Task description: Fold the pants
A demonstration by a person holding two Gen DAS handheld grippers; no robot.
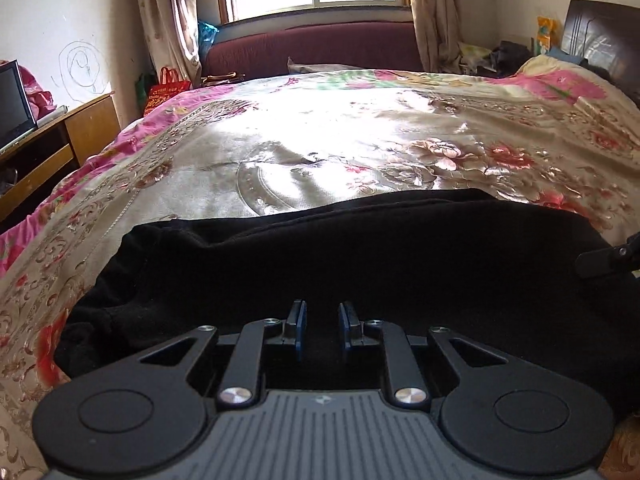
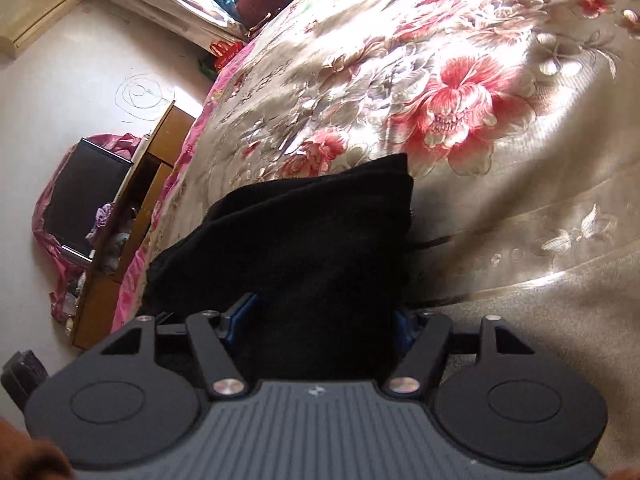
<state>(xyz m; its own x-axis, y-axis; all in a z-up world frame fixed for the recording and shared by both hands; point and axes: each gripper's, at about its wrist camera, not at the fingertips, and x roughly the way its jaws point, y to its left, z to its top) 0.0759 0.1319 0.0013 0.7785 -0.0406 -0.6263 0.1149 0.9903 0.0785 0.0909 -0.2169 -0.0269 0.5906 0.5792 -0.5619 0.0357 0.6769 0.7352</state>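
Note:
Black pants [image 1: 360,256] lie folded in a wide band across the near part of the flowered bed cover [image 1: 320,140]. My left gripper [image 1: 321,316] hovers over their near edge. Its blue pads stand a narrow gap apart, with no cloth visibly pinched. A black finger [image 1: 600,264] of the other gripper shows at the right edge. In the right wrist view, the pants [image 2: 320,232] run away from me as a thick folded stack. My right gripper [image 2: 323,308] is open wide, and the end of the stack fills the space between its jaws.
A wooden desk [image 1: 60,140] with a dark screen [image 1: 12,100] stands left of the bed. A dark red sofa [image 1: 320,48] sits under the window beyond it. A headboard [image 1: 600,32] and piled things are at the far right. Bare bed cover [image 2: 480,80] stretches beyond the pants.

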